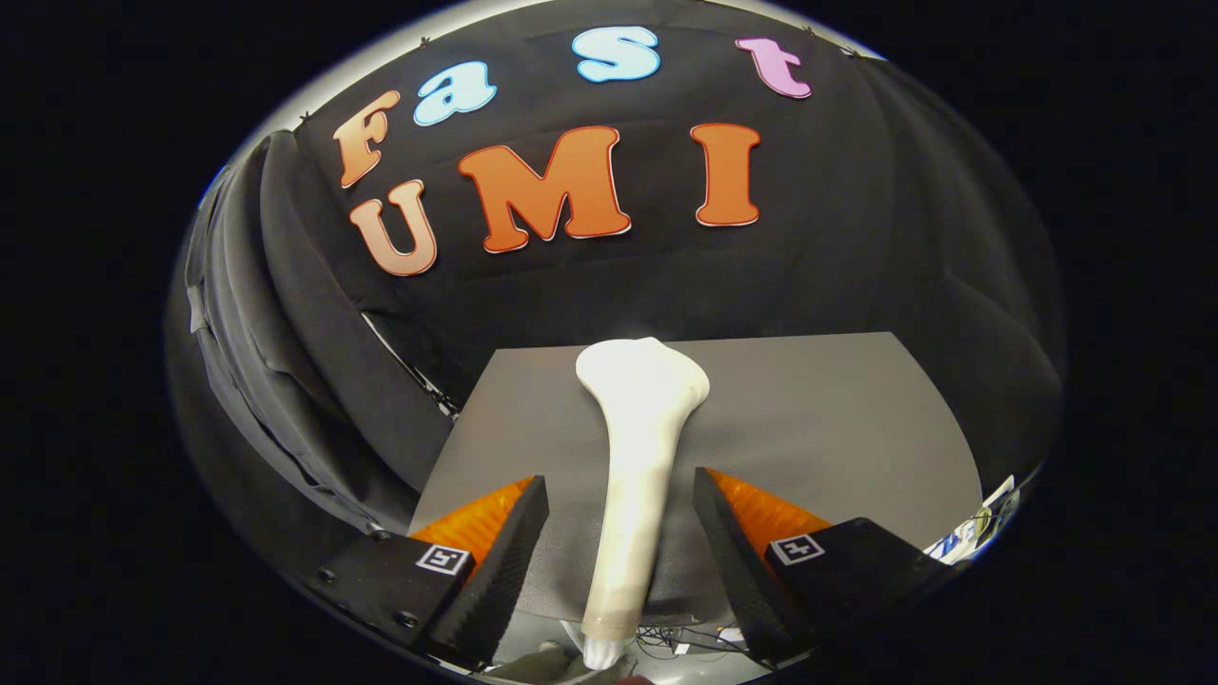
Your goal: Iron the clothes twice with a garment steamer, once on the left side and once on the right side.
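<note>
Steamer (636, 457) lies untouched between the spread hand-held gripper (620, 518) fingers.

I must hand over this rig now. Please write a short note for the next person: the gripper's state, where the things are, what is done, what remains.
Gripper: fingers open, with gaps to the white garment steamer on both sides; no grasp yet.
Steamer: its handle runs between the fingers, its wide head lies beyond them over the grey board.
Done: gripper lined up around the handle.
Left: close on the handle, then make the left pass and the right pass. I cannot make out the clothes from here.
</note>
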### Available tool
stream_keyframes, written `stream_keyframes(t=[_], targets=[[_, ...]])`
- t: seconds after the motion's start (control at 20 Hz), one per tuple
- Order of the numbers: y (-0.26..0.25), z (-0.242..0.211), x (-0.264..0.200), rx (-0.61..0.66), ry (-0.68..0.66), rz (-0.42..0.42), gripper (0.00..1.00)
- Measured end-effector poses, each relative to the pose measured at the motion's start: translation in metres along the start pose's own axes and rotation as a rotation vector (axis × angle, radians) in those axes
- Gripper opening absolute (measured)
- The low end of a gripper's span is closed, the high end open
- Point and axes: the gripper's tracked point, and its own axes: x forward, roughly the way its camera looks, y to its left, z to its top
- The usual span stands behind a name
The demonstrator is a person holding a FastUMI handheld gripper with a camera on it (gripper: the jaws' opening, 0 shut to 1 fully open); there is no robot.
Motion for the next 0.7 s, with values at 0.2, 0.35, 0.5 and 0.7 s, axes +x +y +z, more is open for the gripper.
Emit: stream_keyframes(t=[0.2,0.35,0.5,0.7], targets=[[-0.009,-0.003,0.017,0.008,0.055,0.002,0.99],[-0.010,-0.006,0.026,0.013,0.076,0.007,0.94],[-0.010,-0.010,0.034,0.020,0.105,0.015,0.79],[-0.017,-0.015,0.040,0.028,0.132,-0.003,0.68]])
